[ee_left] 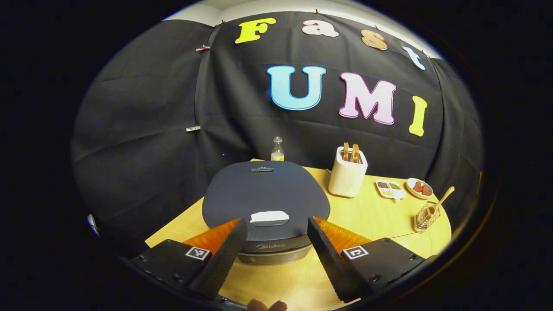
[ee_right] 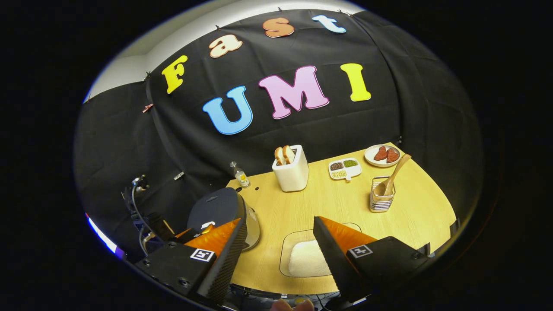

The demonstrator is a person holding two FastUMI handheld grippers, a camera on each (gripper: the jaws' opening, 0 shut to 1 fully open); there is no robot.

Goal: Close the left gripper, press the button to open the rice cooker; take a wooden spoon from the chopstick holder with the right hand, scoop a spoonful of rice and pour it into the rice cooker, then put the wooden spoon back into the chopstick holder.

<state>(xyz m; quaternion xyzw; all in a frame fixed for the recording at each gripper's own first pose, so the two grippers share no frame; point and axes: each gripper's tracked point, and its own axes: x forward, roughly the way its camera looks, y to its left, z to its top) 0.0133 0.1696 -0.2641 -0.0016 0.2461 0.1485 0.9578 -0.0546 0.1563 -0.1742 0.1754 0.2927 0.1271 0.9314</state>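
Both grippers' jaws gape wide, holding nothing. The left gripper [ee_left: 276, 233] faces the lidded rice cooker [ee_left: 265, 203]; its base is partly hidden.

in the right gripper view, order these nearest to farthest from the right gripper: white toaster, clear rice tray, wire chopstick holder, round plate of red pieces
1. Clear tray of white rice, lying between the right gripper fingers.
2. Wire chopstick holder with the wooden spoon, ahead to the right.
3. White toaster holding bread, ahead near centre; close to the holder's rank.
4. Round plate of red pieces, far right corner.
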